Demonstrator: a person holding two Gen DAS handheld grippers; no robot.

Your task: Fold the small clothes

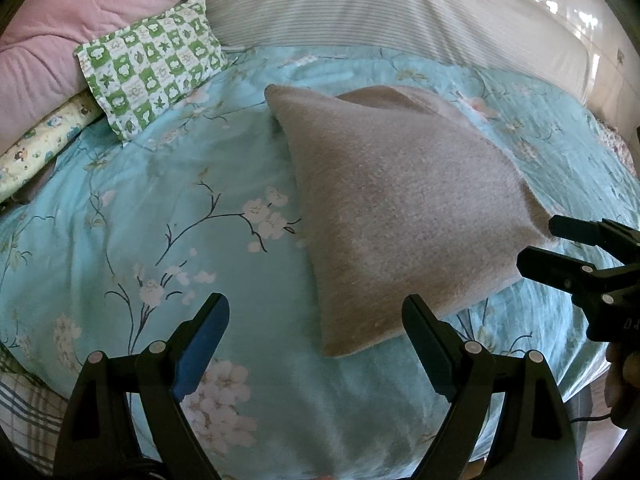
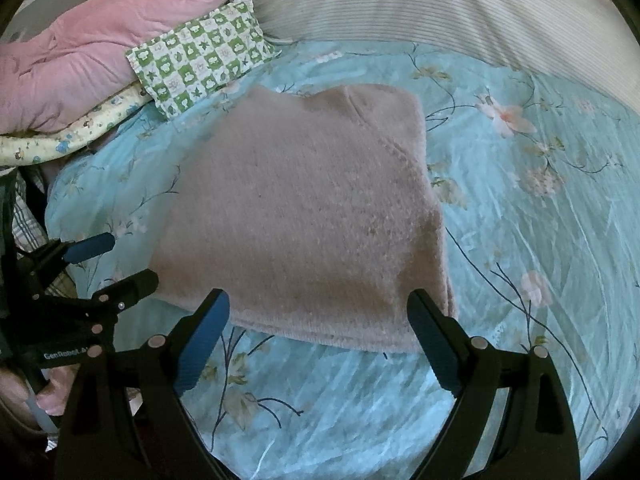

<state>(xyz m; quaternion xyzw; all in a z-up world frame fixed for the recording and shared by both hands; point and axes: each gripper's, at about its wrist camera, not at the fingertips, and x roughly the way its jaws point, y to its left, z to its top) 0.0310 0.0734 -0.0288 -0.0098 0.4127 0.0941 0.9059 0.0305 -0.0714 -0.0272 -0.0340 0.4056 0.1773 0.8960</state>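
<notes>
A beige fuzzy knit garment lies folded into a rough rectangle on the light blue floral bedspread; it also shows in the right wrist view. My left gripper is open and empty, just in front of the garment's near corner. My right gripper is open and empty, its fingers straddling the garment's near edge without touching it. The right gripper also shows at the right edge of the left wrist view, open. The left gripper shows at the left of the right wrist view, open.
A green and white checked pillow lies at the back left, beside a pink quilt and a yellow patterned cloth. A striped white cover lies across the far side of the bed. The bed's edge is at the right.
</notes>
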